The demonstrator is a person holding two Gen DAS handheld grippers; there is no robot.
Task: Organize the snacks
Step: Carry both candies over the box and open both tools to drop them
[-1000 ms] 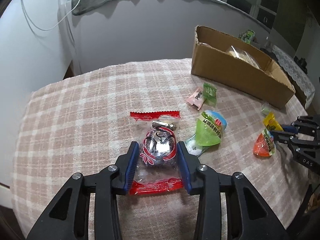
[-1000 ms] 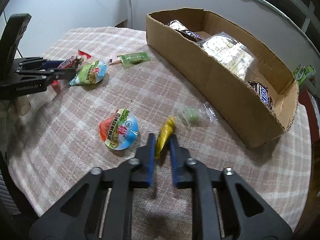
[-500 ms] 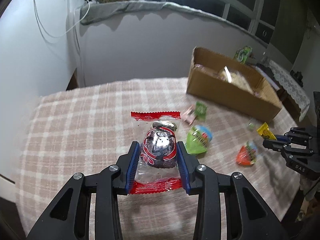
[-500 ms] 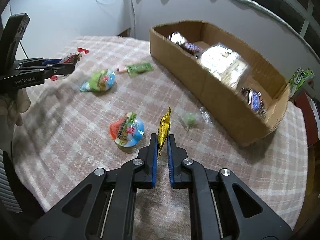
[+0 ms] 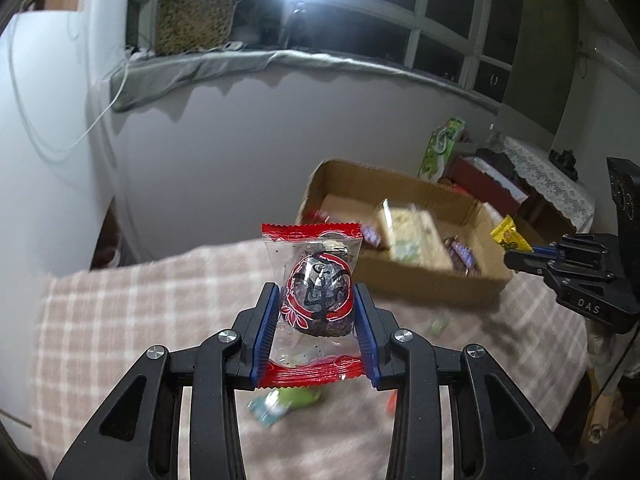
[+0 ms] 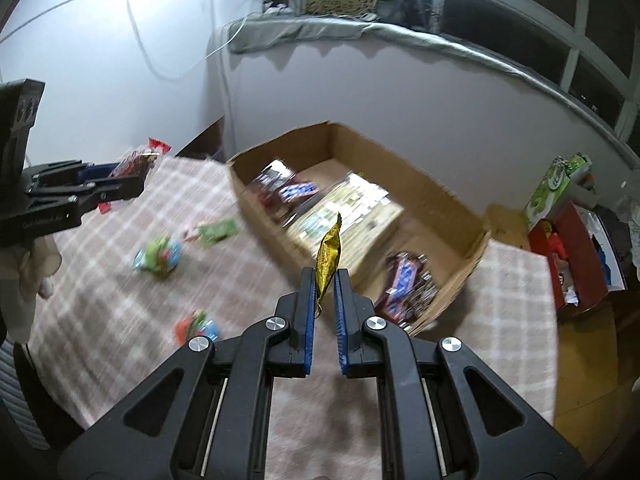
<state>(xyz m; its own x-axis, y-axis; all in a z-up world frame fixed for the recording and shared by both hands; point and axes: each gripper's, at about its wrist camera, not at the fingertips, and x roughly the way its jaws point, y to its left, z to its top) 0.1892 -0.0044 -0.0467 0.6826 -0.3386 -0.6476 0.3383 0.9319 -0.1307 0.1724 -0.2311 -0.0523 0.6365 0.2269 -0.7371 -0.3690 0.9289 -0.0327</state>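
My left gripper [image 5: 315,292] is shut on a clear packet with red ends and a dark round snack [image 5: 318,296], held up above the checked tablecloth [image 5: 120,320]. In the right wrist view my right gripper [image 6: 324,276] is shut on a thin yellow packet [image 6: 329,256], raised in front of the open cardboard box [image 6: 448,200]. That box holds several wrapped snacks. Each view shows the other gripper too: the right gripper [image 5: 516,258] with the yellow packet [image 5: 510,236] at the right edge, the left gripper [image 6: 136,182] at the left.
Loose snacks lie blurred on the cloth: a green pack [image 6: 218,232], a green-blue pouch [image 6: 160,256] and an orange pouch [image 6: 198,326]. A green carton [image 6: 556,188] and a red box [image 6: 576,256] stand beyond the table on the right. A wall runs behind.
Both grippers have risen off the table with their packets and tilted up toward the box. The table and loose snacks have dropped lower in both views.
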